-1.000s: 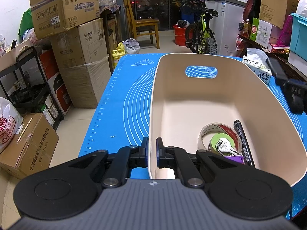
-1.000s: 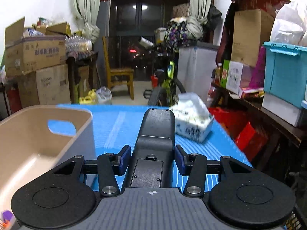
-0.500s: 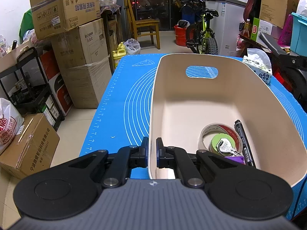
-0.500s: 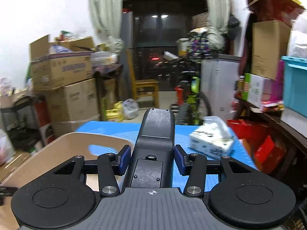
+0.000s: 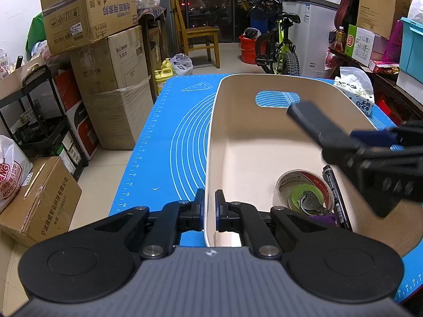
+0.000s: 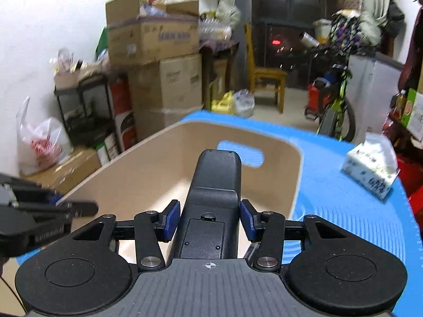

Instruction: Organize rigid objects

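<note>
A beige bin (image 5: pixel 211 137) stands on the blue mat (image 5: pixel 169 137). My left gripper (image 5: pixel 209 210) is shut on the bin's near rim. Inside the bin lie a tape roll (image 5: pixel 298 182), a green tape roll with keys (image 5: pixel 308 202) and a black marker (image 5: pixel 335 192). My right gripper (image 6: pixel 208 218) is shut on a black remote control (image 6: pixel 215 192) and holds it above the bin (image 6: pixel 169 155). In the left wrist view the remote (image 5: pixel 314 125) juts in from the right over the bin's inside.
A tissue pack (image 5: pixel 355 92) lies on the mat right of the bin; it also shows in the right wrist view (image 6: pixel 370 166). Stacked cardboard boxes (image 5: pixel 105 74) stand left of the table. A bicycle (image 5: pixel 277 45) and a chair (image 5: pixel 198 34) are beyond the far edge.
My right gripper has swung left with the remote, from beside the bin to above its inside. My left gripper has stayed clamped on the bin's rim.
</note>
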`<action>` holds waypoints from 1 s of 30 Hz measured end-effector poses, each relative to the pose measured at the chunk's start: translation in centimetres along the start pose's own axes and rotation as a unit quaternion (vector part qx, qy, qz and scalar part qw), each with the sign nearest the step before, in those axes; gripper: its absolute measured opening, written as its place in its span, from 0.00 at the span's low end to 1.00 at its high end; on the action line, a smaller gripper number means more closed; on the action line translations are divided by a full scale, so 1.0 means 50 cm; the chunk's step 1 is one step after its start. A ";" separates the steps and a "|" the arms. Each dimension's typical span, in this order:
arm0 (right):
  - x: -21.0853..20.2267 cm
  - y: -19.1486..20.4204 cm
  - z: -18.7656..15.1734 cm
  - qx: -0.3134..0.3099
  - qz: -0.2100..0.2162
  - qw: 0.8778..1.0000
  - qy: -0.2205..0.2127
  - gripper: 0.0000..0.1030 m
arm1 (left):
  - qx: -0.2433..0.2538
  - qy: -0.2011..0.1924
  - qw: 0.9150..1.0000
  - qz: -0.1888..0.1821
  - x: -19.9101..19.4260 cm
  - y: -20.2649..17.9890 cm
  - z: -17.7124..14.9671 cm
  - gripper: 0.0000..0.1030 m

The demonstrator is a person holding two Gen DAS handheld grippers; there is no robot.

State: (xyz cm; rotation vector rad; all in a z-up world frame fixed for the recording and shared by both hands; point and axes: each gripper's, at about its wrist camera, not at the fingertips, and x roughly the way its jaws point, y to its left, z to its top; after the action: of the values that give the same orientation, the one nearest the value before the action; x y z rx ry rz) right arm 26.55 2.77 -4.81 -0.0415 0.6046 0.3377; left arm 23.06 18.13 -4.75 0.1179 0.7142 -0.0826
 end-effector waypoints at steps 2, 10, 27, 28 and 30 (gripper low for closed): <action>0.014 0.012 -0.006 -0.003 0.003 1.000 0.020 0.53 | 0.000 0.000 1.000 0.000 0.000 0.000 0.000 0.07; 0.037 0.029 -0.015 -0.027 -0.003 0.998 0.061 0.52 | -0.001 0.000 1.000 0.000 0.003 -0.004 0.000 0.08; -0.100 -0.031 0.014 0.019 0.013 0.999 0.026 0.82 | -0.035 -0.052 0.998 -0.002 -0.073 -0.031 0.022 0.75; -0.111 -0.036 0.015 0.022 0.013 0.999 0.026 0.86 | -0.036 -0.054 0.998 0.001 -0.081 -0.037 0.024 0.75; -0.138 -0.041 0.013 0.024 0.013 0.999 0.022 0.91 | -0.035 -0.056 0.998 0.008 -0.097 -0.047 0.027 0.76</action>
State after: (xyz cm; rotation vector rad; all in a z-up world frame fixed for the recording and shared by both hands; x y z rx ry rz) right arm 22.25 -1.13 -0.49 0.0056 0.6581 0.3472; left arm 20.03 15.81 -0.73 0.0517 0.6027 -0.0481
